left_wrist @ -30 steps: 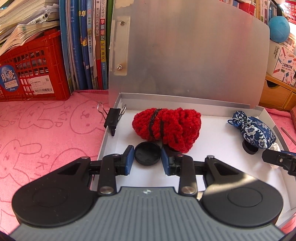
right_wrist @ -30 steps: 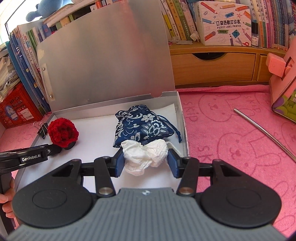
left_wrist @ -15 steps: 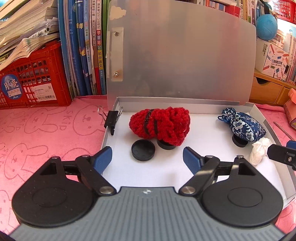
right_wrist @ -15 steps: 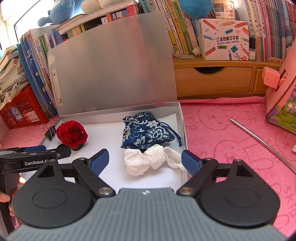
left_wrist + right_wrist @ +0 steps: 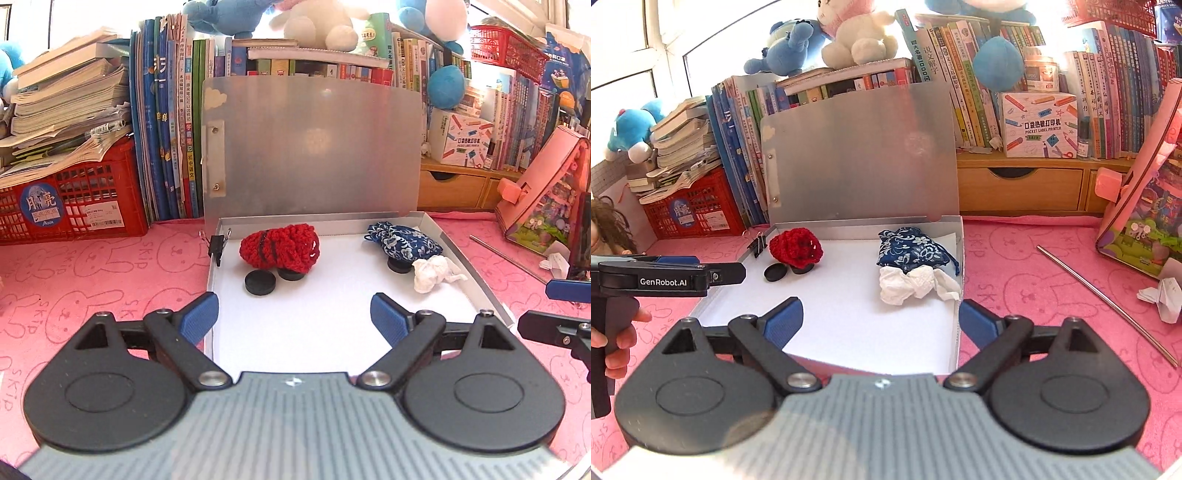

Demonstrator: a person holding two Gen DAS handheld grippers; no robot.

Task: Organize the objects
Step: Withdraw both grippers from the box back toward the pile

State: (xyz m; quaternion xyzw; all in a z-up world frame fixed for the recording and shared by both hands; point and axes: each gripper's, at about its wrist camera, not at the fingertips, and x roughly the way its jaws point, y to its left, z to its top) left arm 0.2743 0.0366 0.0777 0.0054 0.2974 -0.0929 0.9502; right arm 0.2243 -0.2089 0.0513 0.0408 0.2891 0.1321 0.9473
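Both tools have backed away from the shallow metal box (image 5: 465,258) and now hang wide and empty: my left tool (image 5: 293,314) released the flat black round cap (image 5: 260,282), my right tool (image 5: 881,319) the crumpled white tissue (image 5: 912,282). Both rest inside, so placing looks done. The red crocheted pouch (image 5: 279,249) lies with its long axis crosswise.

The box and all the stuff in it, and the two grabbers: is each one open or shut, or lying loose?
Box: open, lid upright.
Red pouch: in the box, on a black disc.
Loose disc: flat beside it.
Blue pouch: in the box.
Tissue: crumpled, against the blue pouch.
Clip: on the box's left wall.
Left gripper: open, empty.
Right gripper: open, empty.
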